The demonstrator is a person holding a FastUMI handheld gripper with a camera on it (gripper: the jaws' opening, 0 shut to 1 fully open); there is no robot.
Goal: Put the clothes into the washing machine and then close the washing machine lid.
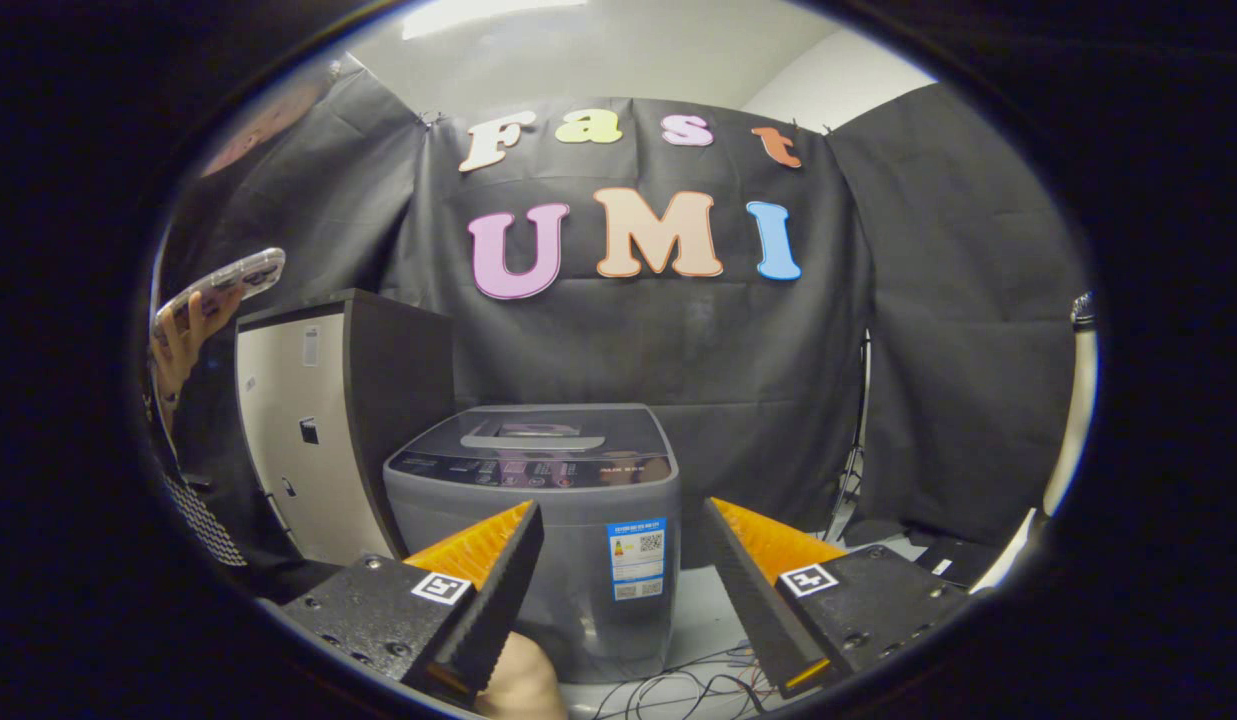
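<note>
hand-held gripper [623,520] fingers apart, closed washing machine [548,500] just beyond

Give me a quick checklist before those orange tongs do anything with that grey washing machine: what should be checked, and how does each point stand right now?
1. Tongs open and holding nothing: ok.
2. Grey top-loading washing machine in view just beyond the orange fingers: ok.
3. Its dark lid open for loading: not ok, it lies flat and shut.
4. Clothes located: cannot tell.
5. Loose cables on the floor by the machine's base out of the way: cannot tell.
</note>
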